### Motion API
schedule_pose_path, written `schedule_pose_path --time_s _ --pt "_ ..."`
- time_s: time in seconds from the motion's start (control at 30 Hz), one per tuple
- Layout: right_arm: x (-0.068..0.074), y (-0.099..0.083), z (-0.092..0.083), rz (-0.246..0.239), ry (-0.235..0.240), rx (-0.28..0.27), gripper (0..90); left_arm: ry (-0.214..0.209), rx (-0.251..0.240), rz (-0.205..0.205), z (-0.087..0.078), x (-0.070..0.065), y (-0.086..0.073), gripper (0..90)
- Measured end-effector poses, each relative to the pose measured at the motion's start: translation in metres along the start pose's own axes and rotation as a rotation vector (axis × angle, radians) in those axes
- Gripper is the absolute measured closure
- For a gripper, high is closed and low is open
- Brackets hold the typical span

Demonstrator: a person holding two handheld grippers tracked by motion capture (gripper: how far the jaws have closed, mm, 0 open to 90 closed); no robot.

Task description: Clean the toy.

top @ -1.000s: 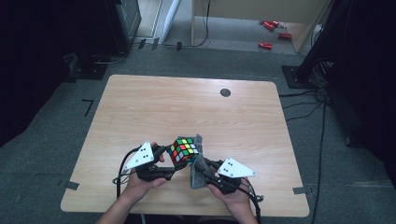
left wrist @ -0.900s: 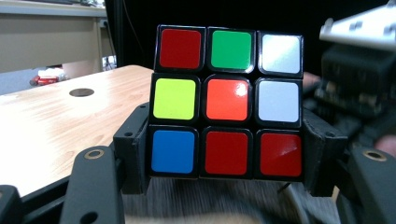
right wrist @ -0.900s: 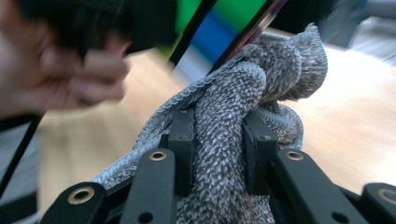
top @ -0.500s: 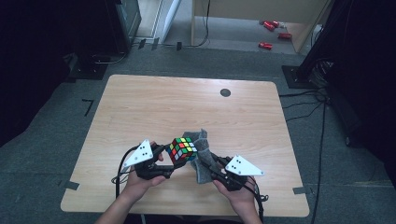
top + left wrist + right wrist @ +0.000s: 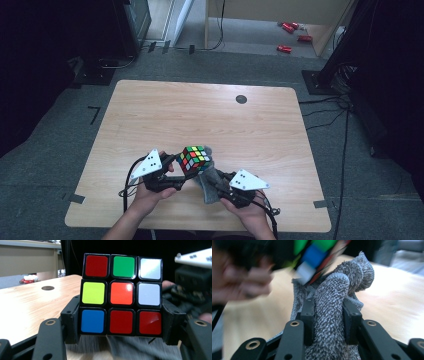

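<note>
A scrambled Rubik's cube (image 5: 195,159) is held a little above the near part of the wooden table (image 5: 200,120). My left gripper (image 5: 186,169) is shut on it, and in the left gripper view the pads (image 5: 72,320) press the bottom row of the cube (image 5: 121,293) from both sides. My right gripper (image 5: 209,184) is shut on a bunched grey cloth (image 5: 212,176) that lies against the cube's lower right side. In the right gripper view the cloth (image 5: 337,315) bulges up between the jaws of my right gripper (image 5: 329,320), with the blurred cube (image 5: 312,255) just above it.
A small black round disc (image 5: 241,99) sits at the far right of the tabletop. The table's near edge (image 5: 200,231) runs just under both hands. Cables (image 5: 325,107) lie on the grey floor beside the table, and red objects (image 5: 290,30) lie farther back.
My right gripper carried the cloth up along the cube's right side, then back down to its lower right. The left gripper and cube have stayed put.
</note>
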State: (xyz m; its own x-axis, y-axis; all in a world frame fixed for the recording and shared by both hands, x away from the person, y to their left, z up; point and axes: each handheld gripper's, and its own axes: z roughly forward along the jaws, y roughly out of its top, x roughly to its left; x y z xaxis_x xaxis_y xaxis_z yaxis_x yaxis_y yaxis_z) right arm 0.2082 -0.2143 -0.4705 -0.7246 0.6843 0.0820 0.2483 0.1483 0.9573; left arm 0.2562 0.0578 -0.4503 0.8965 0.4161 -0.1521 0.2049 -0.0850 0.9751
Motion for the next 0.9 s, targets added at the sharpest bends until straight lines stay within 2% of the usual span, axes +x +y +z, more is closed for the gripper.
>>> schedule_pose_path --time_s 0.03,0.1,0.17,0.27,0.43,0.5,0.57,0.7,0.77,0.83,0.9 --pt "-0.002 0.001 -0.003 0.014 -0.023 -0.024 68.8 -0.004 0.002 0.002 0.001 -0.001 0.000 33.9" --pt "-0.001 0.003 -0.006 0.006 -0.032 -0.051 68.8 -0.006 0.010 0.007 0.002 -0.002 -0.001 33.8" --pt "0.005 0.004 -0.004 -0.018 0.002 -0.057 68.7 -0.007 0.011 0.007 0.003 -0.002 -0.002 33.8" --pt "0.014 0.000 0.004 -0.045 0.035 -0.020 67.8 -0.003 0.003 0.003 0.001 -0.002 -0.001 33.8" --pt "0.023 -0.007 0.015 -0.053 0.102 0.054 67.7 0.011 -0.011 -0.001 -0.001 0.001 0.000 33.9" --pt "0.023 -0.008 0.017 -0.056 0.086 0.071 67.9 0.013 -0.012 0.001 -0.001 0.001 0.000 33.9" --pt "0.019 -0.007 0.014 -0.047 0.051 0.070 68.1 0.011 -0.012 0.002 -0.001 0.000 0.000 33.9" --pt "0.003 0.002 -0.003 0.020 -0.052 -0.019 68.8 0.005 -0.007 0.003 0.000 0.000 -0.001 33.9" --pt "-0.002 0.006 -0.011 0.030 -0.083 -0.072 68.8 0.001 0.000 0.006 0.001 -0.002 -0.001 33.9" --pt "-0.001 0.007 -0.012 0.019 -0.068 -0.090 68.5 -0.001 0.004 0.011 0.004 -0.003 -0.002 33.9" --pt "0.006 0.005 -0.006 -0.003 -0.028 -0.069 68.2 -0.001 0.010 0.019 0.005 -0.005 -0.002 33.9"
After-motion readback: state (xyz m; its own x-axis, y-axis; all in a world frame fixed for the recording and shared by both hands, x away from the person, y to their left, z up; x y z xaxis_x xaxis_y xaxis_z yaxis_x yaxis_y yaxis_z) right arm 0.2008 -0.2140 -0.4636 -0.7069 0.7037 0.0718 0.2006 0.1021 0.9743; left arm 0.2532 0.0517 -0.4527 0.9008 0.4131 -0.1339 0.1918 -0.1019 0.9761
